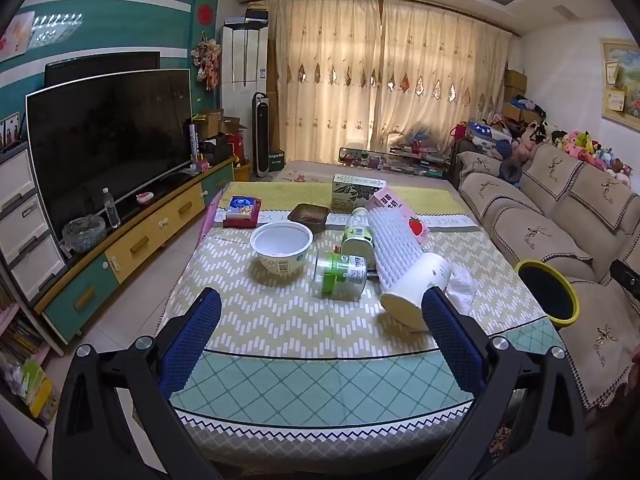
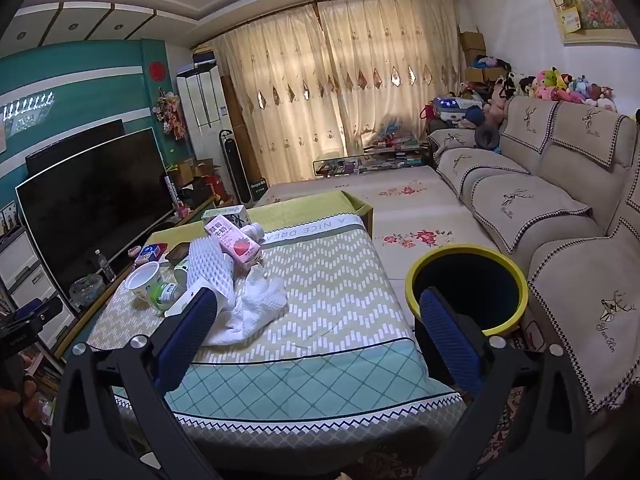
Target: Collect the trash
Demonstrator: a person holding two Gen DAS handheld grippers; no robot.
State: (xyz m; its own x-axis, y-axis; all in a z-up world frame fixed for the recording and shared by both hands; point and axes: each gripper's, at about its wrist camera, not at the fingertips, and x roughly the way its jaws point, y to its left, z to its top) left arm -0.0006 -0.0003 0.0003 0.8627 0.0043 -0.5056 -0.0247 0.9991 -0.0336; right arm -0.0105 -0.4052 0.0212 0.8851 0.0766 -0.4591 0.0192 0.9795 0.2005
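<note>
Living room, curtains drawn at 12 o'clock, a dark flat television [image 1: 108,144] at 9 o'clock, a beige cushioned sofa [image 2: 560,208] running along 3 o'clock. In front of me sits a low table under a zigzag-patterned green and cream cloth [image 1: 280,320].

The trash is bunched at the table's middle, so I judge no item has been collected yet: a white paper bowl [image 1: 281,247] standing upright, a clear green-labelled plastic bottle [image 1: 340,275] on its side, a white cup lying tipped with its base toward me [image 1: 416,292], a white foam mesh sleeve [image 1: 390,244] leaning over it, a pink strawberry milk carton [image 1: 400,214] and a crumpled white tissue [image 2: 256,308].

A round black bin with a yellow rim [image 2: 466,290] stands on the floor between table and sofa, at 2 o'clock of the right gripper [image 2: 320,340], placed within reach of a short carry.

My left gripper [image 1: 322,332] hangs above the near table edge, its blue fingers spread wide, holding nothing. The right one is likewise spread and empty. The tipped cup is nearest the left.
</note>
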